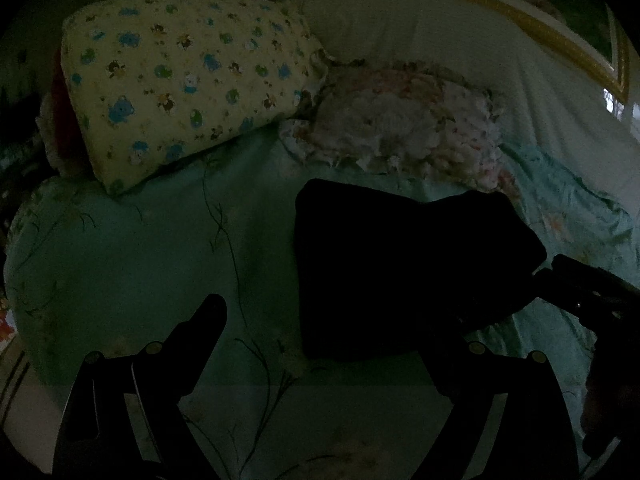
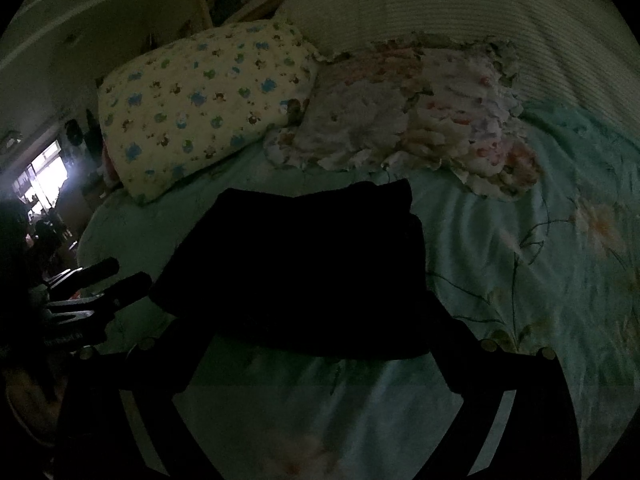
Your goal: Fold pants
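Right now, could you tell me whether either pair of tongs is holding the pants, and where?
Neither holds anything: the left tongs and the right tongs stand open, clear of the folded pants.

Was a bedroom in a home. Had a bed with a green flowery sheet, a pillow with little bears far left, and a headboard behind.

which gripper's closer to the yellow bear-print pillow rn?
Left. The left gripper hangs open over the sheet, below the yellow bear-print pillow. The right gripper is open at the dark folded pants, farther to the pillow's right.
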Motion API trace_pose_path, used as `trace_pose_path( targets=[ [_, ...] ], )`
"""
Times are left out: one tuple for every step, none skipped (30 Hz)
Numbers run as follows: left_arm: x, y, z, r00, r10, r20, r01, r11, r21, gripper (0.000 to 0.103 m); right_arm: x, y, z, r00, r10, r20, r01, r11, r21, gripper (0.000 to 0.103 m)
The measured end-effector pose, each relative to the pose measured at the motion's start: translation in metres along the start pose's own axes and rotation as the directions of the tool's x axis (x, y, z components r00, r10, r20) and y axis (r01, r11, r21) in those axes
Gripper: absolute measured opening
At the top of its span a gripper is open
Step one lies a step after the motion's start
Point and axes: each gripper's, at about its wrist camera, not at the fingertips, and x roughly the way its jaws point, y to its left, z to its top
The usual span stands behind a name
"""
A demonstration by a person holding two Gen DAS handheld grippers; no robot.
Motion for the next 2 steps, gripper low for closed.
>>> trace_pose_path(
  targets=[
    [-0.0008,-0.0002,-0.0005,1.000,0.000,-0.001,0.000,1.000,-0.002,0.091,0.0006,-0.0008,0.0000,1.000,0.001,0.000,-0.001,1.000,0.001,0.097],
    [-0.0005,-0.0004,0.0002,1.000,-0.002,-0.004,0.002,1.000,-0.005,0.092,0.0013,-0.0013,0.0003,1.000,0.002,0.000,-0.002,1.000,0.003,0.097]
  ],
)
